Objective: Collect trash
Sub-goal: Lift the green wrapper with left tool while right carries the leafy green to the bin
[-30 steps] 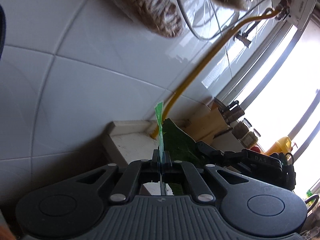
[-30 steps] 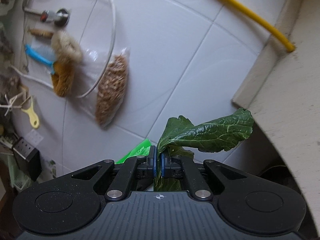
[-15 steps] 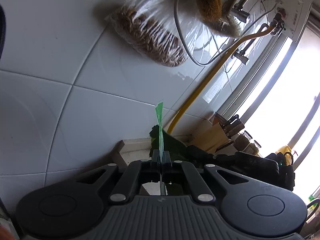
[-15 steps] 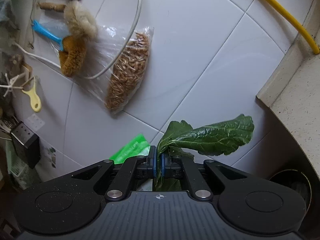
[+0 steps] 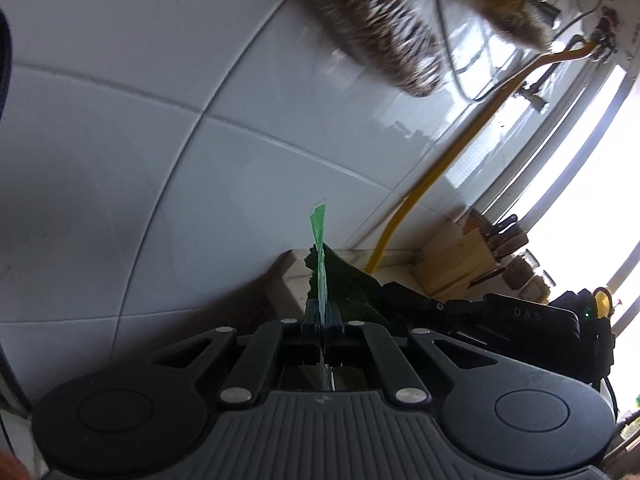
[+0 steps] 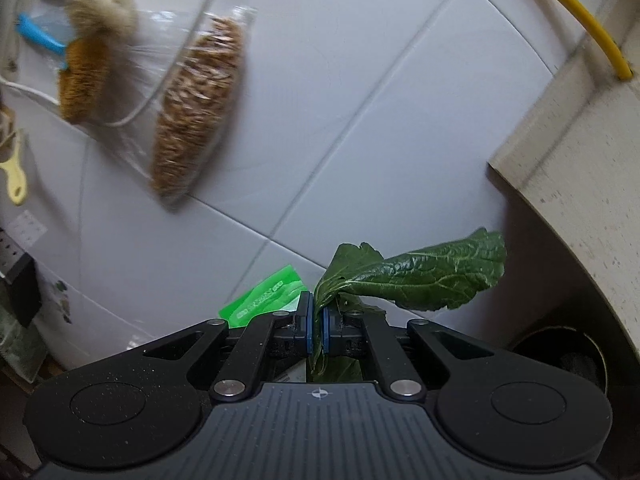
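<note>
The hanging bag of grain is blurred. A green wrapper is clamped edge-on in the left gripper. A leaf is pinched by the closed fingers of the right gripper.

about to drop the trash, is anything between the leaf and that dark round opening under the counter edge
Nothing visible does. The right gripper holds the leaf up by the tiled wall, and the dark opening at lower right shows no cover or object across it, though only part is in view.

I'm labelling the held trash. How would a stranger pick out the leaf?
Start at the white tiled wall in the right wrist view. Below it, the right tongs pinch a dark green, crinkled leaf by its stem. The green wrapper beside it is flat, bright and printed.
</note>
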Tool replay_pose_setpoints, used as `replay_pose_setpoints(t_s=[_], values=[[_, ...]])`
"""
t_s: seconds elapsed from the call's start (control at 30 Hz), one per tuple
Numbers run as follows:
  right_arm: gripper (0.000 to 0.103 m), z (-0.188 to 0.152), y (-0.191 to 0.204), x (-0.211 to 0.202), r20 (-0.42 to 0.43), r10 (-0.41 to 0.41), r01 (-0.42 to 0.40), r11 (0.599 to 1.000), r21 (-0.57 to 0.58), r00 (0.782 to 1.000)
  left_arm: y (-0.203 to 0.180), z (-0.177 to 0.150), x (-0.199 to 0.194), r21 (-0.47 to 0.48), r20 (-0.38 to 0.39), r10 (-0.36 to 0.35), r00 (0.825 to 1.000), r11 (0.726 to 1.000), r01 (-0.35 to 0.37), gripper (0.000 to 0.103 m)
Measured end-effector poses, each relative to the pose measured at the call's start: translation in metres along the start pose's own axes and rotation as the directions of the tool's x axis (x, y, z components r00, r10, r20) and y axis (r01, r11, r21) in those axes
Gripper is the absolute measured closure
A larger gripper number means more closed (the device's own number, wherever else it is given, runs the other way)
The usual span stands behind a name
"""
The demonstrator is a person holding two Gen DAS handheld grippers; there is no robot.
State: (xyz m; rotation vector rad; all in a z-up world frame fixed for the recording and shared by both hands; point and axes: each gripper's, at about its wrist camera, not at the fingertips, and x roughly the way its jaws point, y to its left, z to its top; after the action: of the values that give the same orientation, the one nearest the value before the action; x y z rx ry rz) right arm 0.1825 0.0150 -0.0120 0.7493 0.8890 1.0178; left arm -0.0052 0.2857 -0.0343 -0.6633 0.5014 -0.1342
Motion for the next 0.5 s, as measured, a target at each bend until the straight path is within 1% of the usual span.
replay_pose_setpoints(t_s=[0.27, 0.5], values=[[0.096, -0.007, -0.034, 0.022, -0.05, -0.061, 0.064, 0.997, 0.046, 0.997, 0.02, -0.011, 0.023, -0.026, -0.059, 0.068, 0.996, 0.997, -0.069, 0.102], [0.095, -0.013, -0.06, 0.038, -0.099, -0.112, 0.119, 0.99, 0.072, 0.989, 0.039, -0.023, 0.045, -0.03, -0.131, 0.146, 0.981, 0.988, -0.151, 0.101]])
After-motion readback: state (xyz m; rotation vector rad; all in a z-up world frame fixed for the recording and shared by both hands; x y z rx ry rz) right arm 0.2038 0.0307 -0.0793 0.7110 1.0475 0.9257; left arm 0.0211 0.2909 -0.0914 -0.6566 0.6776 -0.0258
